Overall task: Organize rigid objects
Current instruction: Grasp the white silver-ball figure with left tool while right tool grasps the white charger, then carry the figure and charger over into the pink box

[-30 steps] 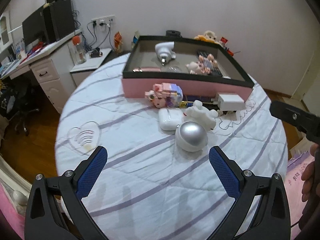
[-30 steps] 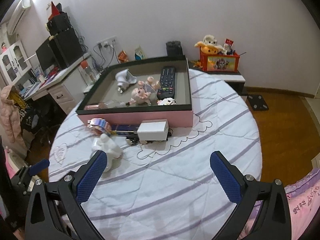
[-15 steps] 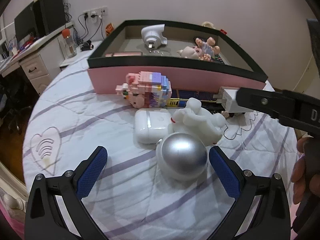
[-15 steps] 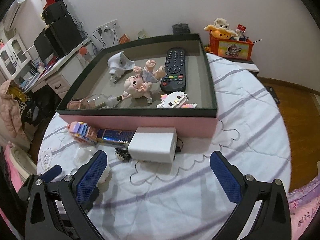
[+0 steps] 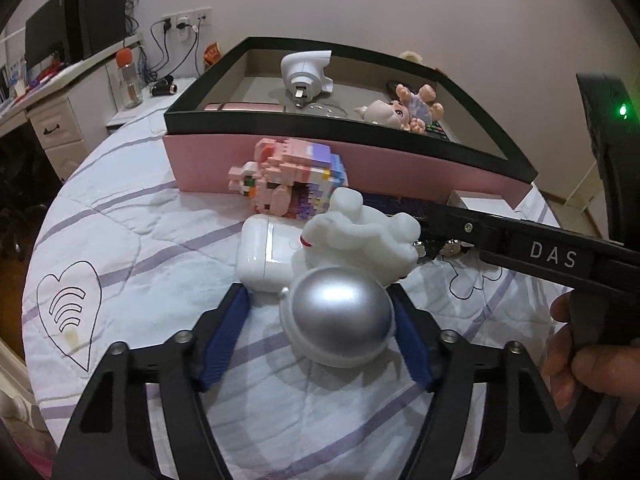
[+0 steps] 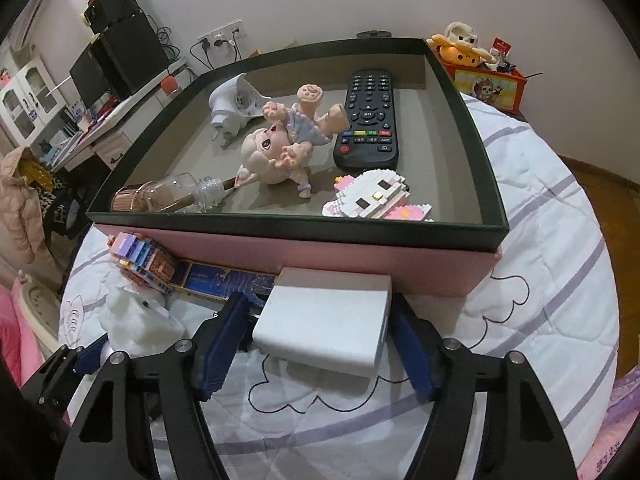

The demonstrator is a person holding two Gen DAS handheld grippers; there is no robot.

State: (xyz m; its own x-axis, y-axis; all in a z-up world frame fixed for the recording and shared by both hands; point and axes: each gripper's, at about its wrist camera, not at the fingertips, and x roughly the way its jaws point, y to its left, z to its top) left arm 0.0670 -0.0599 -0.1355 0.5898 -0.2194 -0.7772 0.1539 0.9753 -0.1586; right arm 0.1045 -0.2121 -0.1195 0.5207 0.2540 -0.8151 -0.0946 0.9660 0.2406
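My left gripper [image 5: 320, 336] straddles a silver-domed white ball [image 5: 338, 320] on the bed cover; the right pad touches it, the left pad stands a little off. Behind the ball lie a white figurine [image 5: 360, 236], a white earbud case [image 5: 266, 254] and a pink brick toy [image 5: 290, 178]. My right gripper [image 6: 316, 344] straddles a white rectangular box [image 6: 326, 322] in front of the pink tray [image 6: 360, 256]; its pads stand at the box's sides. The right gripper's arm crosses the left wrist view [image 5: 540, 252].
The tray [image 5: 360, 168] holds a remote [image 6: 370, 118], a pig doll [image 6: 284, 140], a white adapter [image 6: 234, 102], a glass bottle [image 6: 172, 196] and a white brick cat [image 6: 376, 196]. A dark blue flat box [image 6: 224, 280] lies beside the white box. A desk stands far left.
Both grippers moved forward and down and their jaws narrowed: the left around the silver ball, the right around the white box.
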